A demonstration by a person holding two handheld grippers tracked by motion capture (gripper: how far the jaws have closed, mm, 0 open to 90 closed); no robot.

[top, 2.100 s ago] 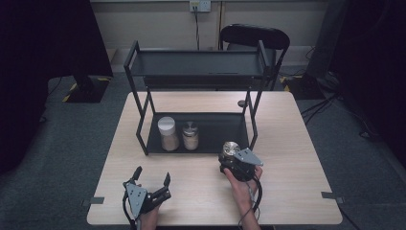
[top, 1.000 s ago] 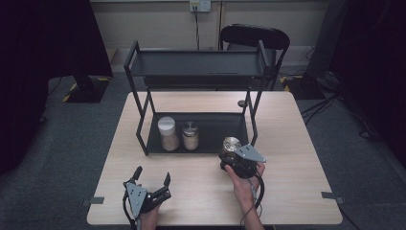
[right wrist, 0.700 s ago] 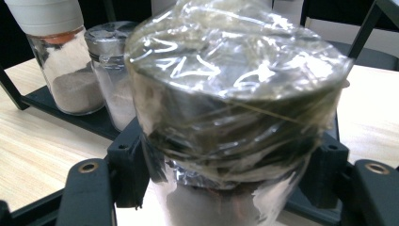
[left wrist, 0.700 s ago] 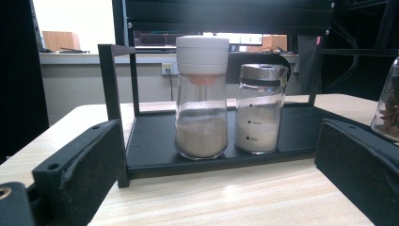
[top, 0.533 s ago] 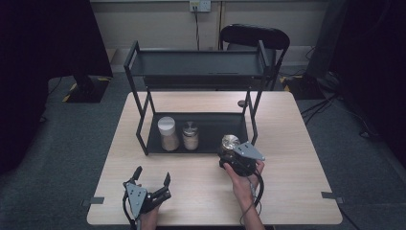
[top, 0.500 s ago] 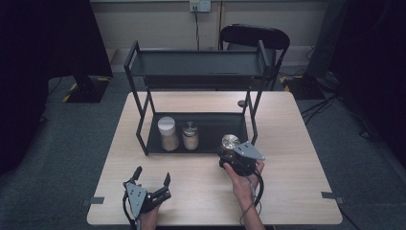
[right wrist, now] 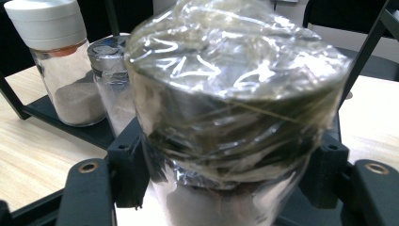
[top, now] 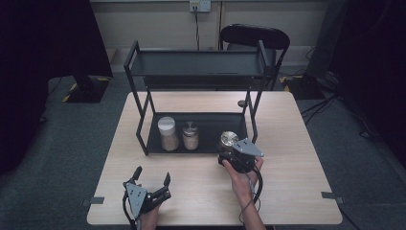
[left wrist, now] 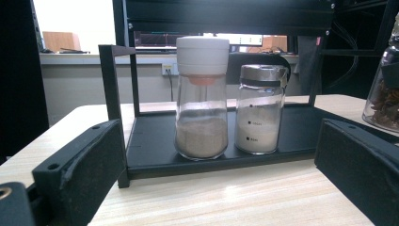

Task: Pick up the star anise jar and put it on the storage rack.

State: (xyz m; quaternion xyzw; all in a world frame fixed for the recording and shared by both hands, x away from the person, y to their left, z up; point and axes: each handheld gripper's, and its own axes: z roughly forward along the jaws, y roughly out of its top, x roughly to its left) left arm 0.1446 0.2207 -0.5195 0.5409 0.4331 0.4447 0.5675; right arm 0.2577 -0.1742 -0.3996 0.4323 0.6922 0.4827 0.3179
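Note:
A glass jar (top: pixel 229 139) whose silver lid is wrapped in clear film (right wrist: pixel 235 108) stands upright in my right gripper (top: pixel 230 149), which is shut on its body below the lid. It hovers at the front right corner of the black rack's lower shelf (top: pixel 213 125). On that shelf stand a white-lidded jar (top: pixel 167 133) of brownish powder (left wrist: pixel 201 99) and a silver-lidded jar (top: pixel 190 135) of white grains (left wrist: pixel 259 108). My left gripper (top: pixel 152 175) rests near the table's front left, open and holding nothing (left wrist: pixel 221 183), aimed at the two shelf jars.
The rack's front right post (top: pixel 252 120) stands just right of the held jar. Its upper shelf (top: pixel 196 64) spans above. A small dark round object (top: pixel 242 103) lies on the table behind the rack. A black chair (top: pixel 253 38) stands beyond the table.
My right gripper has carried the wrapped jar slightly farther toward the rack's lower shelf. The left gripper has stayed where it was.

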